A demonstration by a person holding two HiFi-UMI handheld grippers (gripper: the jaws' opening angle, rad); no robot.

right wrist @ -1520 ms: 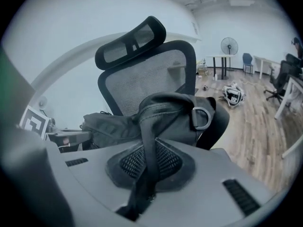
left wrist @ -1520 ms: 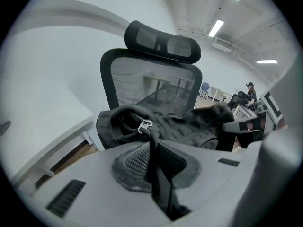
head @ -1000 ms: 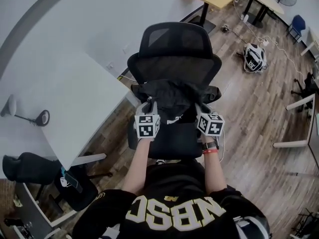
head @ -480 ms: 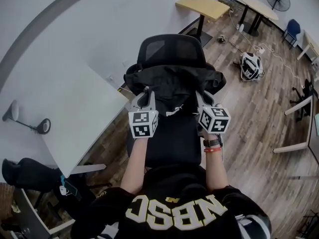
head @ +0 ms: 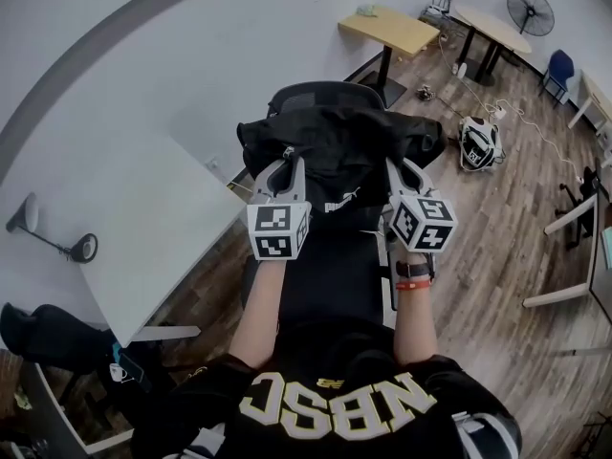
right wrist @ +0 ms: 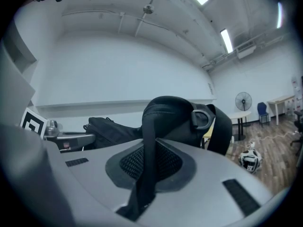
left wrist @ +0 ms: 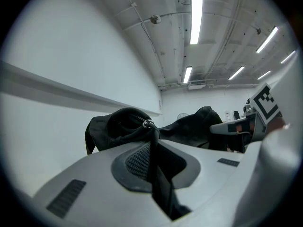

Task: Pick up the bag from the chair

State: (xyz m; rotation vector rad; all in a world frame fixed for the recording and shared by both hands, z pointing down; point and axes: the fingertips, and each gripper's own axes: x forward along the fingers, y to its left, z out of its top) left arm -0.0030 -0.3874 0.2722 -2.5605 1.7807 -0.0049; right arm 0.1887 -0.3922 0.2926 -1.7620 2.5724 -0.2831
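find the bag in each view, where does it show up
Head view: bag at top centre, held up between the left gripper and the right gripper.
Left gripper view: bag at centre, its strap running down between the jaws.
Right gripper view: bag at centre, its strap between the jaws.
Shared landmark: the grey wall band.

"NBSC" in white on the person's black shirt (head: 335,404); small white print (head: 335,205) on bag (head: 335,146) unreadable
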